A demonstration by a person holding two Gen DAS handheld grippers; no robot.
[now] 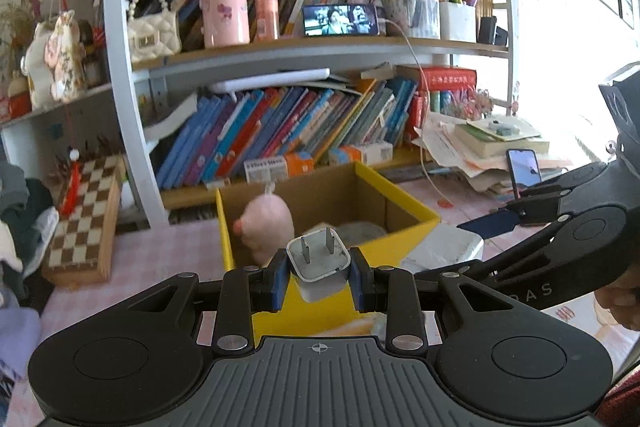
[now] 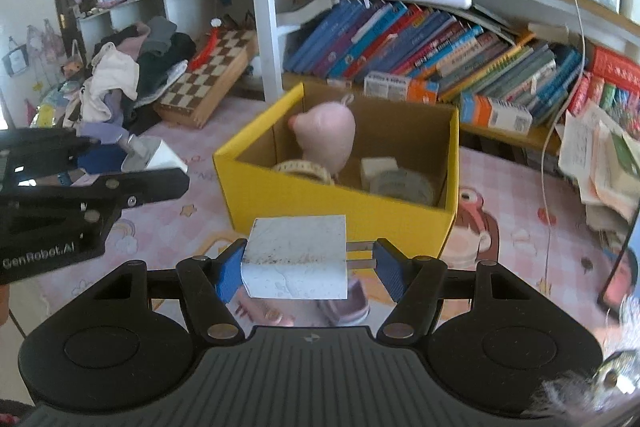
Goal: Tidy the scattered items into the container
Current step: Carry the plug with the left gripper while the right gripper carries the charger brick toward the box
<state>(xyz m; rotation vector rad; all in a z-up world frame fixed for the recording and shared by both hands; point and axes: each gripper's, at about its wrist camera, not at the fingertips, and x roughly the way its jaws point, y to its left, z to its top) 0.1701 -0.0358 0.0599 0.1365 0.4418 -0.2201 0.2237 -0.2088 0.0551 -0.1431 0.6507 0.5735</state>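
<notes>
A yellow cardboard box [image 1: 404,245] [image 2: 344,205] stands open on the pink mat. Inside it are a pink plush toy [image 1: 266,225] [image 2: 328,137], a roll of tape [image 2: 402,185] and a small white block [image 2: 378,167]. My left gripper [image 1: 320,281] is shut on a small white plug charger [image 1: 319,261], prongs up, just before the box's near wall. My right gripper [image 2: 310,269] is shut on a larger white plug charger [image 2: 296,255], prongs pointing right, in front of the box. The right gripper also shows in the left wrist view [image 1: 500,221].
A bookshelf full of books [image 1: 288,127] stands behind the box. A chessboard box [image 2: 208,79] and a pile of clothes [image 2: 132,67] lie to the left. Stacked papers with a phone [image 1: 524,169] lie to the right. A cable [image 2: 560,131] hangs down.
</notes>
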